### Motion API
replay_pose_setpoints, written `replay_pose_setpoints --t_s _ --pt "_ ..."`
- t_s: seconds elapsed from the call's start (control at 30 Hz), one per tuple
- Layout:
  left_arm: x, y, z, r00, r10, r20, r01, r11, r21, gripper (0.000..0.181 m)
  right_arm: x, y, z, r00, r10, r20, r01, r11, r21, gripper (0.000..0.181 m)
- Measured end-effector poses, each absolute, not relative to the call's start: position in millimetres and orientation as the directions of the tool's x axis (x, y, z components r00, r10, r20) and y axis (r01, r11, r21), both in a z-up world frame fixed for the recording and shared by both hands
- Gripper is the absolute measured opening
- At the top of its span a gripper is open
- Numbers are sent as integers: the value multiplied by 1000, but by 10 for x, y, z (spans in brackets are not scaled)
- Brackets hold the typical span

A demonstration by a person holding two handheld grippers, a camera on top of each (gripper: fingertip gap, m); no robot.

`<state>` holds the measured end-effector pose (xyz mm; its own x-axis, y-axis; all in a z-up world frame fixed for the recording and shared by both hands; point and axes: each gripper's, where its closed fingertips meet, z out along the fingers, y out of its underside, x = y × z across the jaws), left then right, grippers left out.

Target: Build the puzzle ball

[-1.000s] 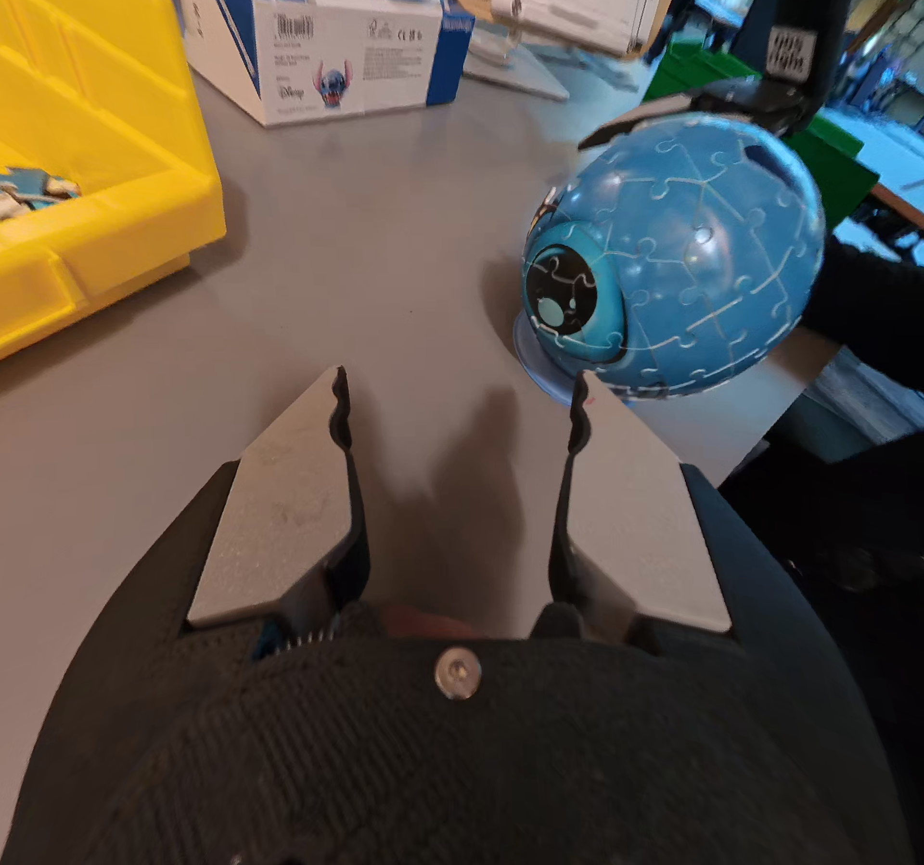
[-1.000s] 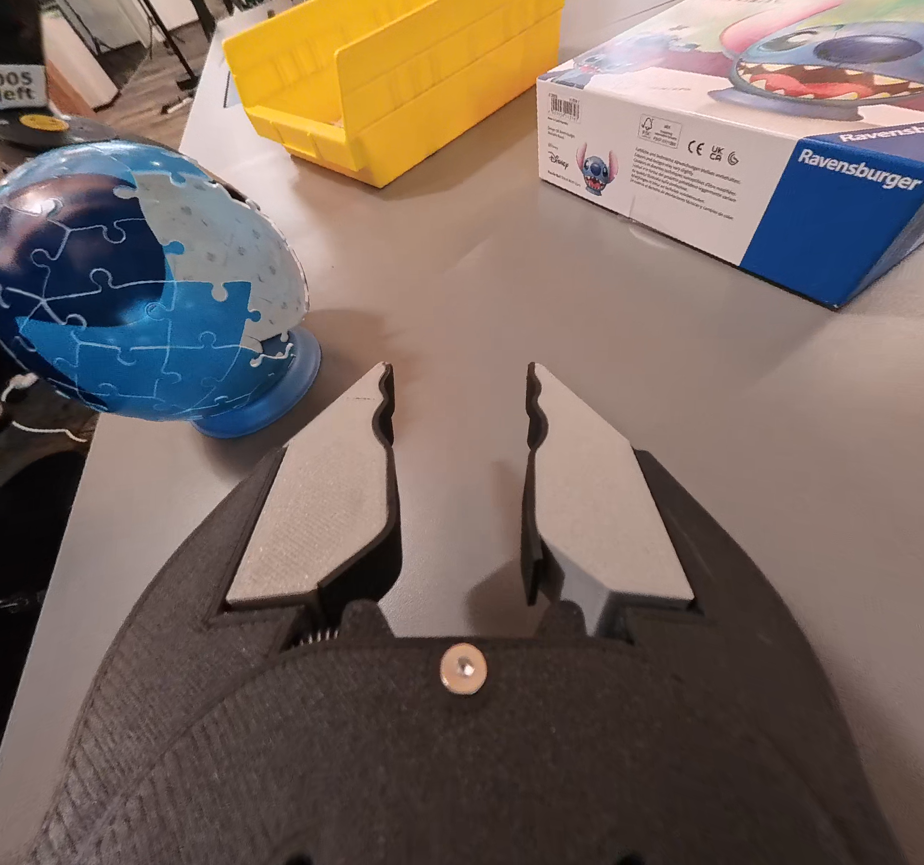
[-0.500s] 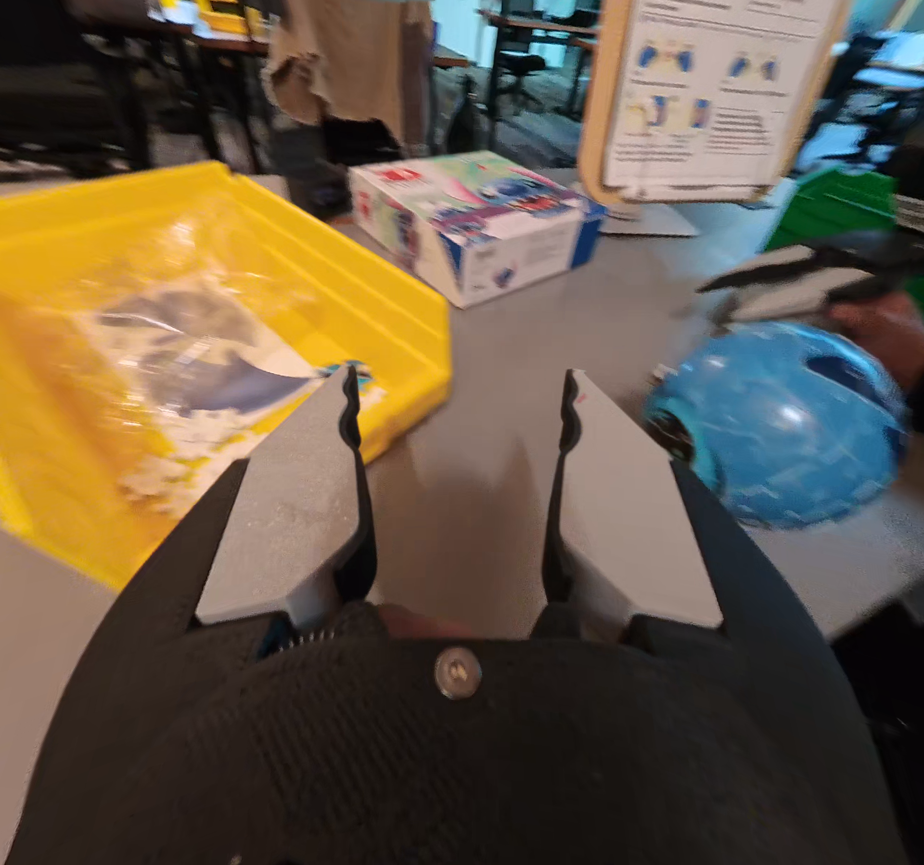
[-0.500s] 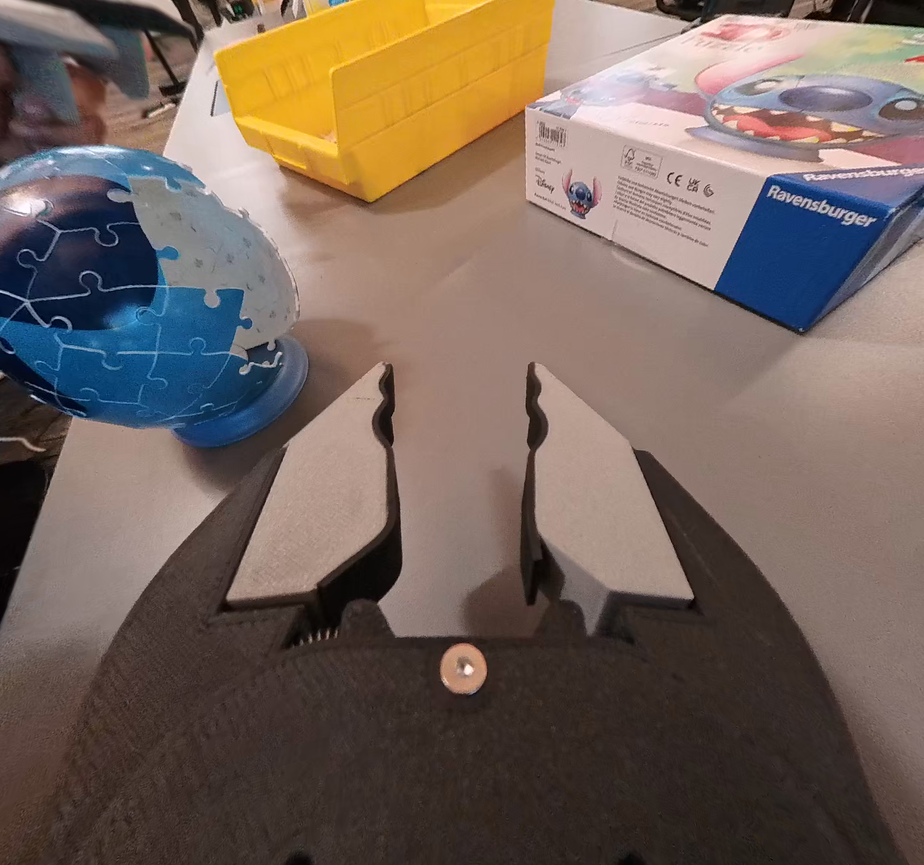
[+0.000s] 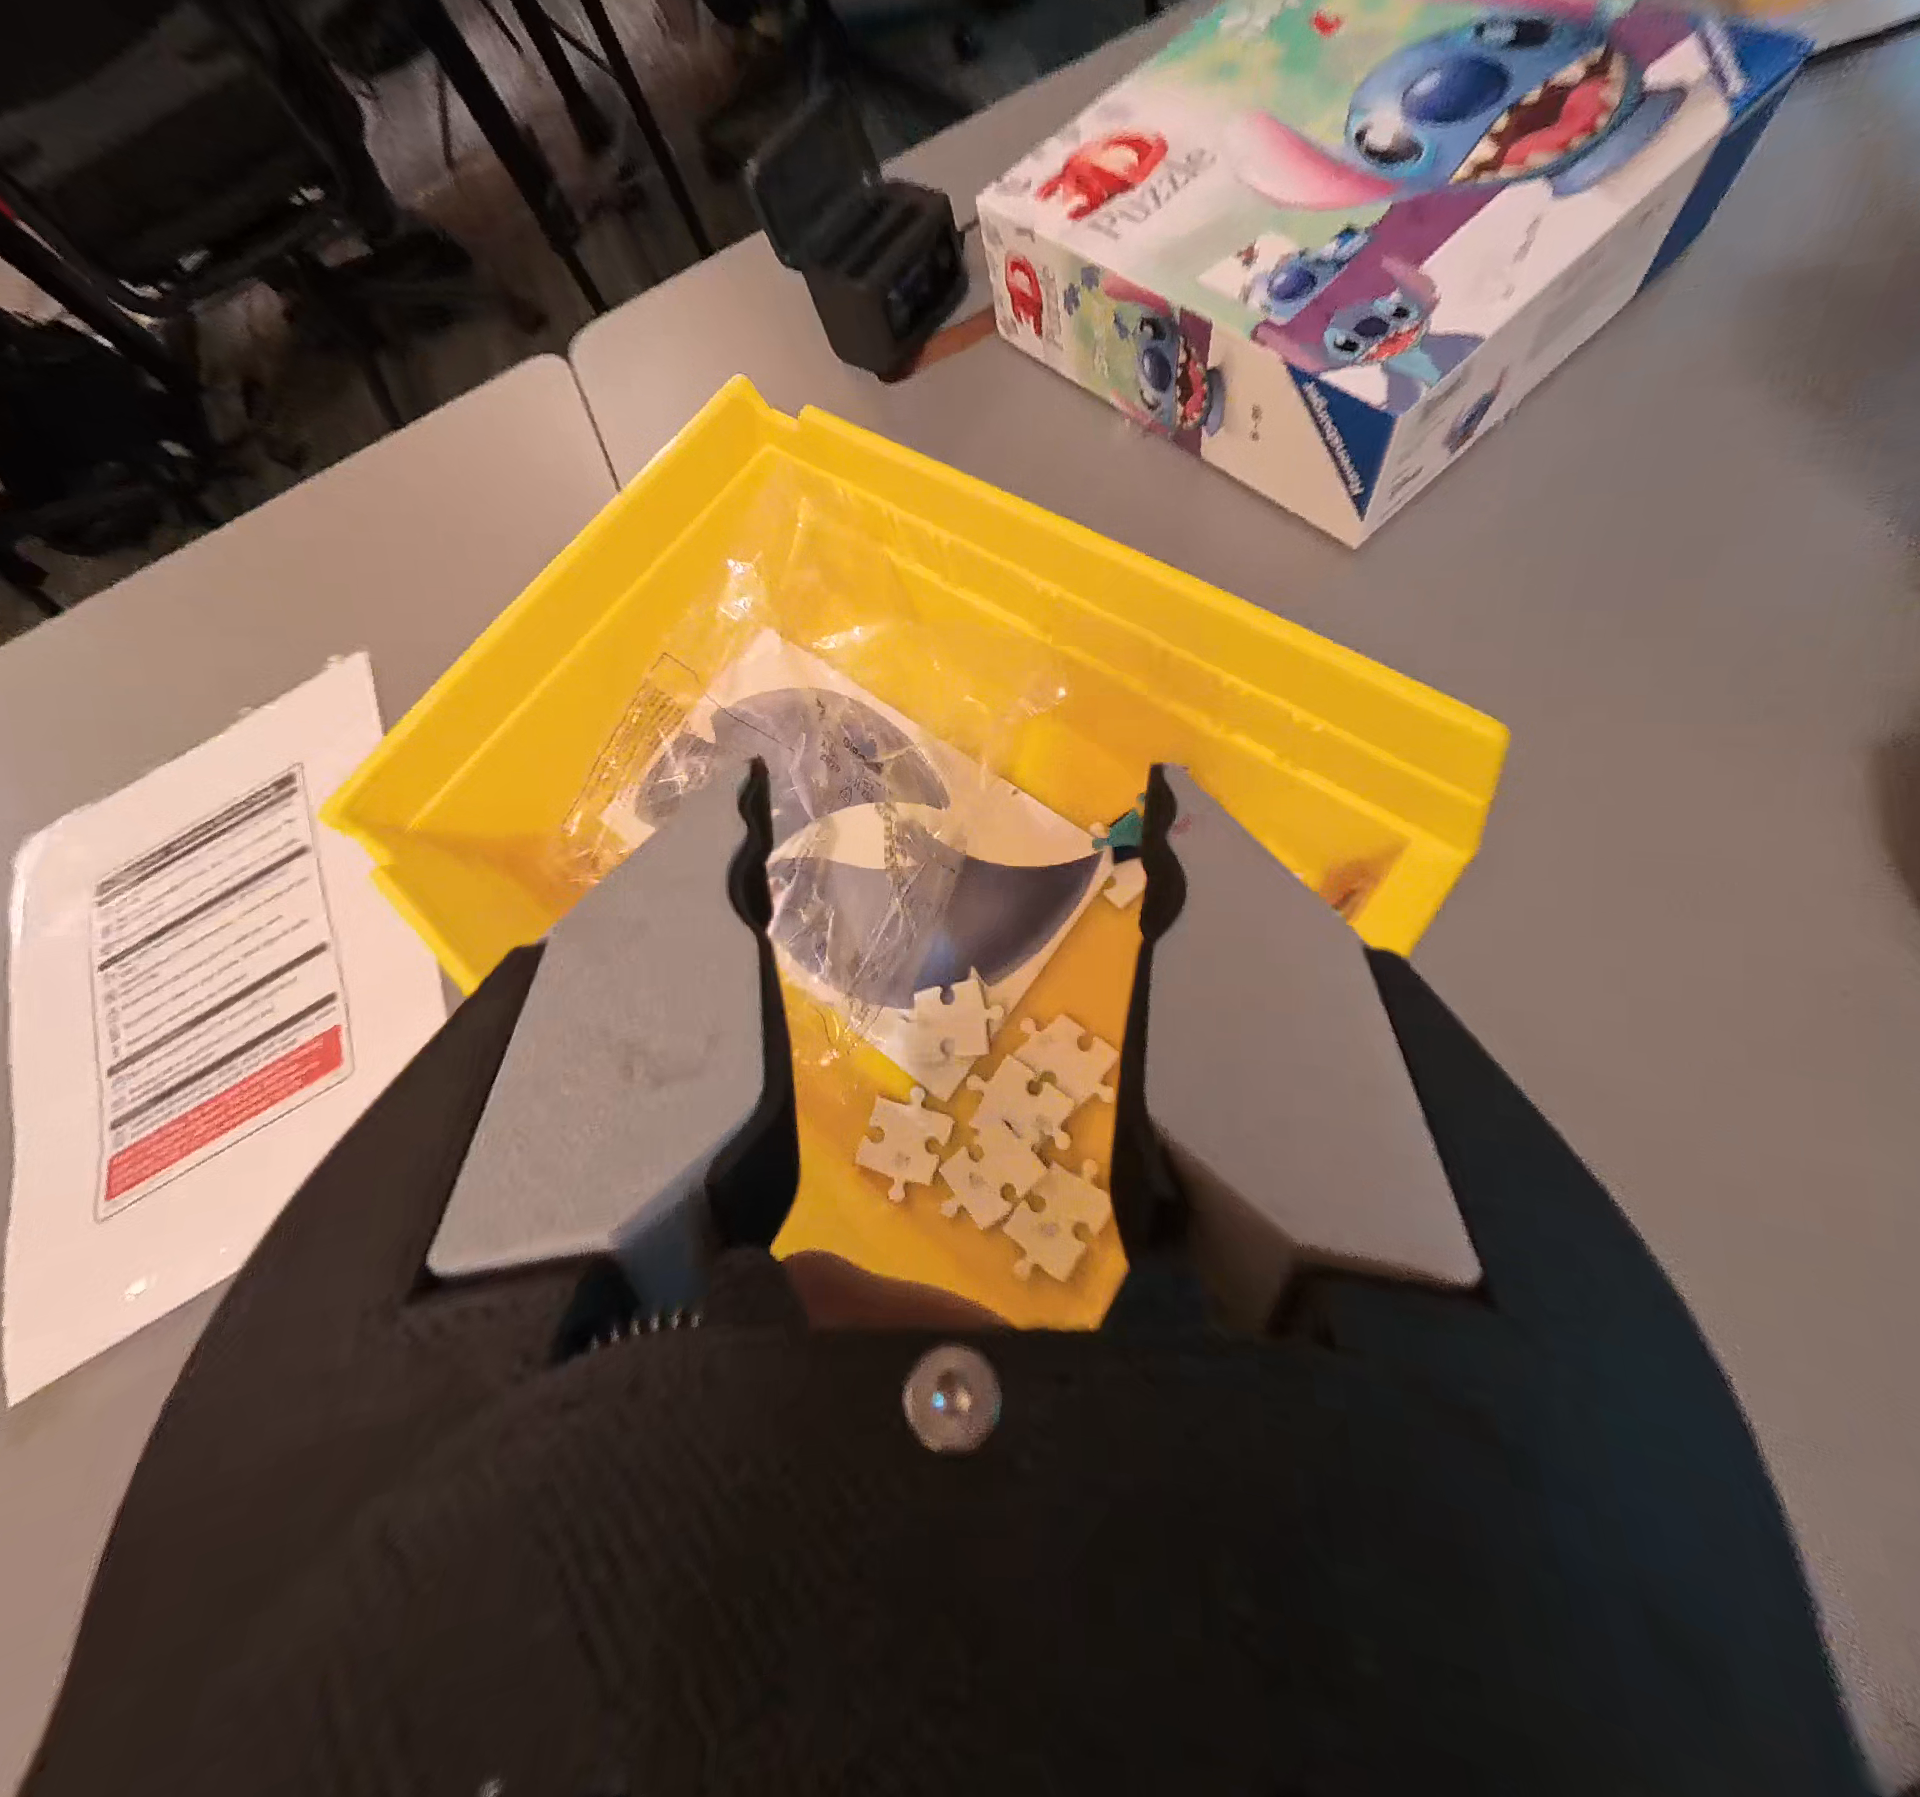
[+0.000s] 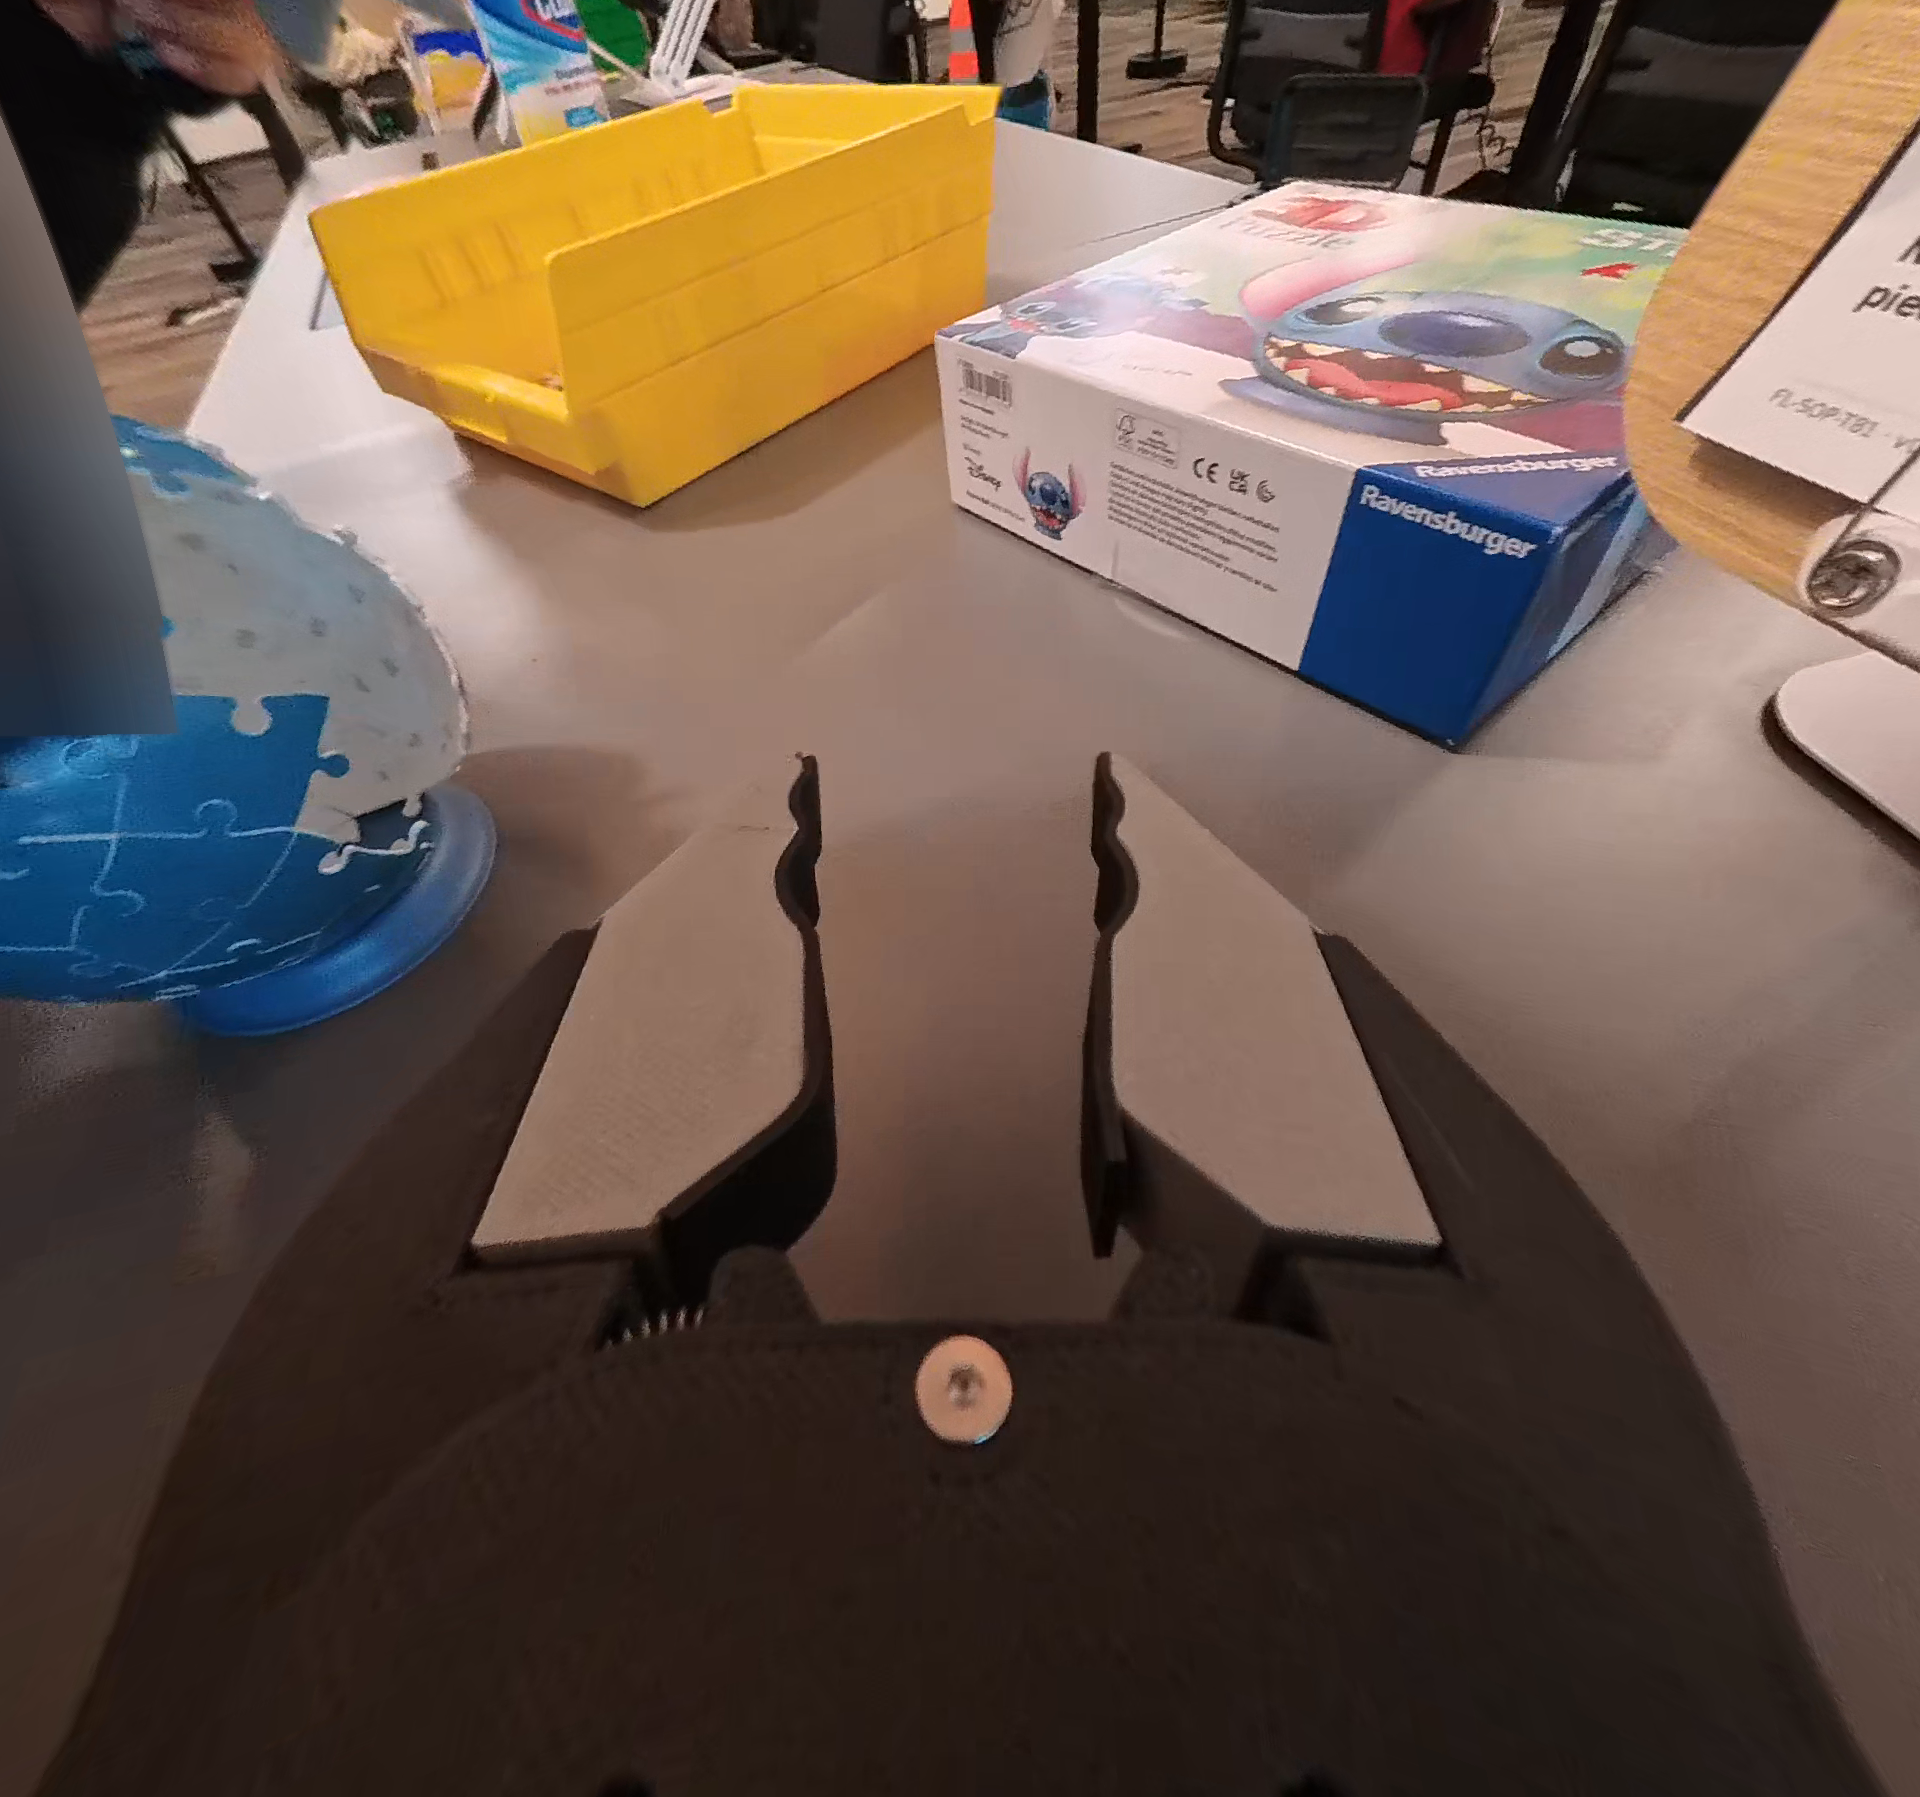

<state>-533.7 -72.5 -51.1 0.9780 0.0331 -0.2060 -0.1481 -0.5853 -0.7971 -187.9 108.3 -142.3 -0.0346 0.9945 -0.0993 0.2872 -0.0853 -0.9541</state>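
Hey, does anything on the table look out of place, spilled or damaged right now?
Nothing spilled or damaged. The puzzle ball sits tilted on its blue stand, unfinished. Loose pieces lie inside the yellow bin.

We see the puzzle ball (image 6: 208, 812) partly built: a rounded shell of interlocked pieces, bright blue low down with a pale grey-white patch above, its upper left hidden by a blur. It sits on a round blue base ring (image 6: 364, 958) on the grey table (image 6: 1039, 667), well apart from the yellow bin (image 6: 665, 293). Inside that bin (image 5: 1143, 604) lie loose puzzle pieces (image 5: 997, 1145), pale side up, clustered and touching one another near the bin's front. Just behind them lies a clear plastic bag (image 5: 831, 812) over curved blue and white sheets.
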Motion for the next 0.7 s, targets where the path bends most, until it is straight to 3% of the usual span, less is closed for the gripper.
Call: replay_pose_setpoints --t_s 0.4,0.7 --pt "-5404 -267 -542 991 58 -119 -76 -483 -872 66 -1924 1217 -1407 22 998 -54 274 -58 -960 51" --pt "-5389 -279 -786 991 45 -127 -83 -544 -835 64 -1968 1262 -1401 30 998 -57 269 -63 -961 50"
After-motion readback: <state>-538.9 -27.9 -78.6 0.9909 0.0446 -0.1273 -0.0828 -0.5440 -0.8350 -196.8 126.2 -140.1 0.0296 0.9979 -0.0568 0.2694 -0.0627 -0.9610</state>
